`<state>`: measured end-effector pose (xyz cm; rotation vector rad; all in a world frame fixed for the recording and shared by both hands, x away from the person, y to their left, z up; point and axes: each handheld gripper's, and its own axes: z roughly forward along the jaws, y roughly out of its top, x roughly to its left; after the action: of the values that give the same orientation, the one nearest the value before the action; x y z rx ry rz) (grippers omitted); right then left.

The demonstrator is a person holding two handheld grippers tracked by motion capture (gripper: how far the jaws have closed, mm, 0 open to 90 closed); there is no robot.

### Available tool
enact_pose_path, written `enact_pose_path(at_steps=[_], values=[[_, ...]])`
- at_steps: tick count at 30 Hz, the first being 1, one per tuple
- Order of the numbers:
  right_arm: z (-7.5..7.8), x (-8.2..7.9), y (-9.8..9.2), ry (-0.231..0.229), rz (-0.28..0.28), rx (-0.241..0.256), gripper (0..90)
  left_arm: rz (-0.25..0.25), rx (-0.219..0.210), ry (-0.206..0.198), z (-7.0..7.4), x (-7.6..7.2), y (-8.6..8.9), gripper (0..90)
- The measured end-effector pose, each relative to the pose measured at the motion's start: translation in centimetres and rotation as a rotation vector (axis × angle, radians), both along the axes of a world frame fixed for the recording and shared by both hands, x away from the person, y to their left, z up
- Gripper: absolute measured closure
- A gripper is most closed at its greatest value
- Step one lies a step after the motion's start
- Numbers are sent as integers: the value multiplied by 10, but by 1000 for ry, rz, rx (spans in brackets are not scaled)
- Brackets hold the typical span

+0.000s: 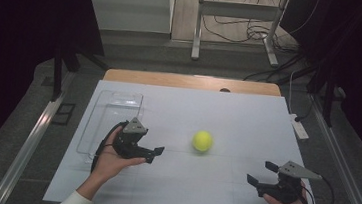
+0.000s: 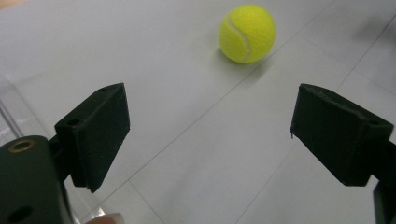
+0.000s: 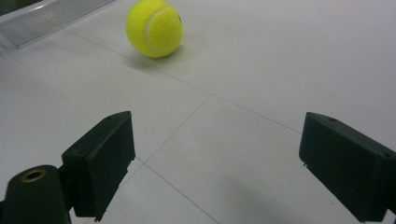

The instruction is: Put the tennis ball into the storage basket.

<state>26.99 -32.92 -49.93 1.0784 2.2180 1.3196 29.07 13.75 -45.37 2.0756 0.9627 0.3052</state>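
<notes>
A fuzzy yellow-green tennis ball (image 1: pixel 202 141) lay free near the middle of the white surface (image 1: pixel 248 113). The left hand-held gripper (image 1: pixel 156 153) sat just left of it, jaws spread, empty. The right hand-held gripper (image 1: pixel 261 173) was near the front right corner, jaws spread, empty. A clear plastic tray (image 1: pixel 97 124) lay along the left edge.

One ball (image 1: pixel 202 141), one clear tray (image 1: pixel 113 106), two grippers, left (image 1: pixel 152 153) and right (image 1: pixel 260 173), one table (image 1: pixel 247 118)

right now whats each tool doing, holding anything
Left tool: open, holding nothing, aimed at the ball.
Right tool: open, holding nothing.
</notes>
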Motion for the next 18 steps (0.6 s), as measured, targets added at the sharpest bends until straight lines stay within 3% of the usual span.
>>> enact_pose_path(at_steps=[18], values=[[-1, 0, 0, 3, -1, -3, 106, -15, 3, 9, 0, 11, -12, 120]])
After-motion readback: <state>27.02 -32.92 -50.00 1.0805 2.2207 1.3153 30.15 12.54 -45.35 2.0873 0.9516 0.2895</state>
